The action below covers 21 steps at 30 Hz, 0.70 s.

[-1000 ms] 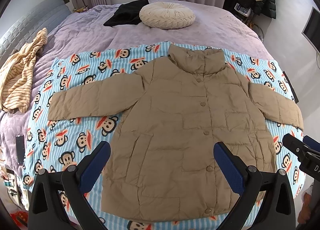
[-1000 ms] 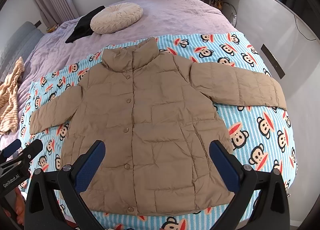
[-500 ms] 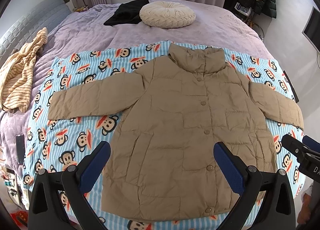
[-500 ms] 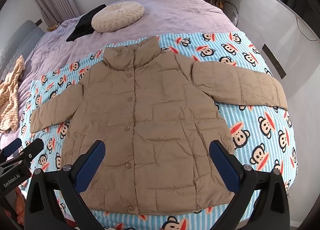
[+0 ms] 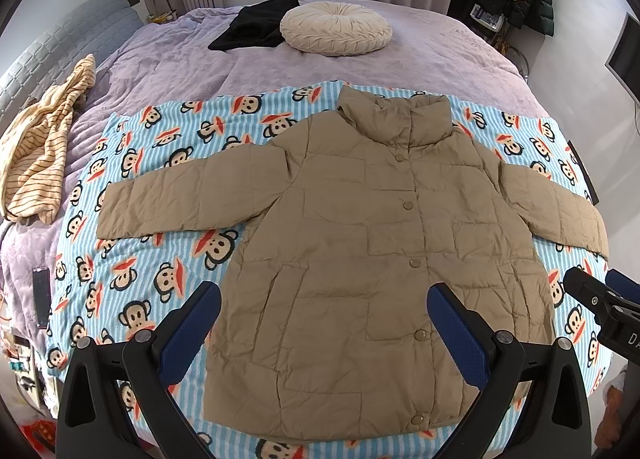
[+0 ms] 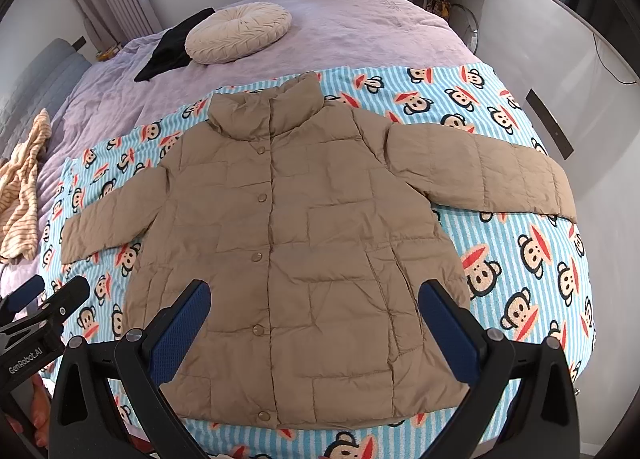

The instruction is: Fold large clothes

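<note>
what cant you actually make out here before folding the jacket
- Jacket back: both views, face-up on the monkey blanket.
- Hem middle, left wrist view: partly behind the left gripper.
- Dark flat object at bed edge, left wrist view: too small to identify.

A tan quilted jacket (image 5: 376,259) lies flat and face up on a blue striped monkey-print blanket (image 5: 160,267) spread over a bed, its stand-up collar pointing toward the far end. Its front is buttoned shut down a row of round snaps. Both sleeves stretch straight out to either side, one cuff reaching the blanket's edge. The fabric is lightly creased.
</note>
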Each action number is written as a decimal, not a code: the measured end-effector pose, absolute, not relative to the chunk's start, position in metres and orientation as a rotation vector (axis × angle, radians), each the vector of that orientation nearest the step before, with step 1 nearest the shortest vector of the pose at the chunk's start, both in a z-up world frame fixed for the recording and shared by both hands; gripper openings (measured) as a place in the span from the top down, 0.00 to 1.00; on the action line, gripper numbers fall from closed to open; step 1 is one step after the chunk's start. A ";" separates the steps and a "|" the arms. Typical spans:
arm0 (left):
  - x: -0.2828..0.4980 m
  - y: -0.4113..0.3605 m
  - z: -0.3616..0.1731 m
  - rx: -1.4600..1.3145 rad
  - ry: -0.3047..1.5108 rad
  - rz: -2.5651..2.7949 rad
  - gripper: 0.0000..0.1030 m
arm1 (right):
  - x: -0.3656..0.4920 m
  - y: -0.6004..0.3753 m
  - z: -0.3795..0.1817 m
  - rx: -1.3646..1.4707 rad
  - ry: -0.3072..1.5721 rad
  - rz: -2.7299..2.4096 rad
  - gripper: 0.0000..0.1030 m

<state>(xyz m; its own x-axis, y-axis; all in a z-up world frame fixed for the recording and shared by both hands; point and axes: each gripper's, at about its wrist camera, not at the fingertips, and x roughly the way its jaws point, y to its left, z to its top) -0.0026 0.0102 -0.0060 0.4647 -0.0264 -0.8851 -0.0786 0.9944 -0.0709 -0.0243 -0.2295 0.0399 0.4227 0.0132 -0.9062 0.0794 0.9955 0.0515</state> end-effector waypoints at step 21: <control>-0.003 0.015 -0.009 -0.131 1.122 0.025 0.00 | -0.024 -0.230 0.041 0.093 1.135 -0.041 0.00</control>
